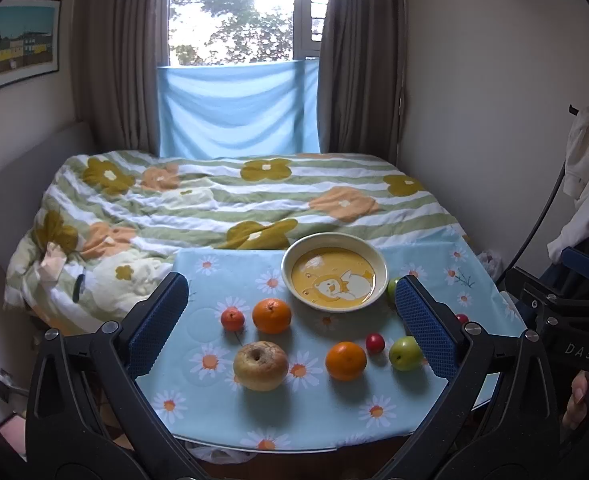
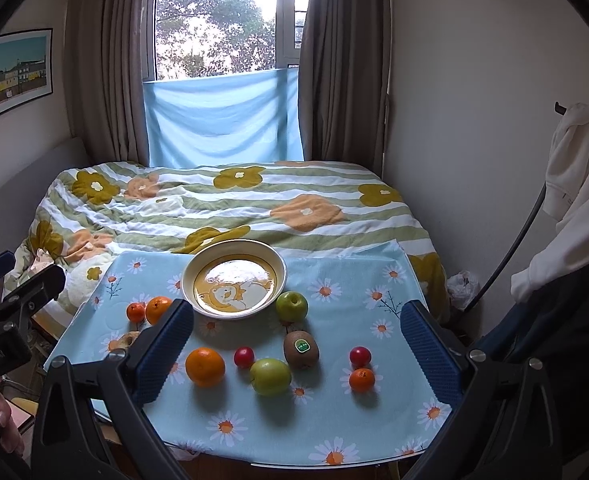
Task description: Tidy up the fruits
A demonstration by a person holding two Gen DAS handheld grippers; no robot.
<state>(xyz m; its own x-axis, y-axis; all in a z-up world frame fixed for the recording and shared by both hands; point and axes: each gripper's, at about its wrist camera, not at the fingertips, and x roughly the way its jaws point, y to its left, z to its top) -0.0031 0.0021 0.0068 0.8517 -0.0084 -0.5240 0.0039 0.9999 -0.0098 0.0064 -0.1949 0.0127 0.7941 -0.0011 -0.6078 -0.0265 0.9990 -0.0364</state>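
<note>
A cream bowl with a yellow cartoon bottom stands empty at the back of the daisy-print table. Around it lie loose fruits: a wrinkled tan apple, two oranges, a small tangerine, a red plum and a green apple. The right wrist view adds a kiwi, a second green apple, another plum and a small tangerine. My left gripper and right gripper hover open above the near table edge, holding nothing.
The blue daisy cloth covers a small table set against a bed with a flowered quilt. A window with brown curtains is behind. White clothing hangs at the right wall. A hand grips the left tool's handle.
</note>
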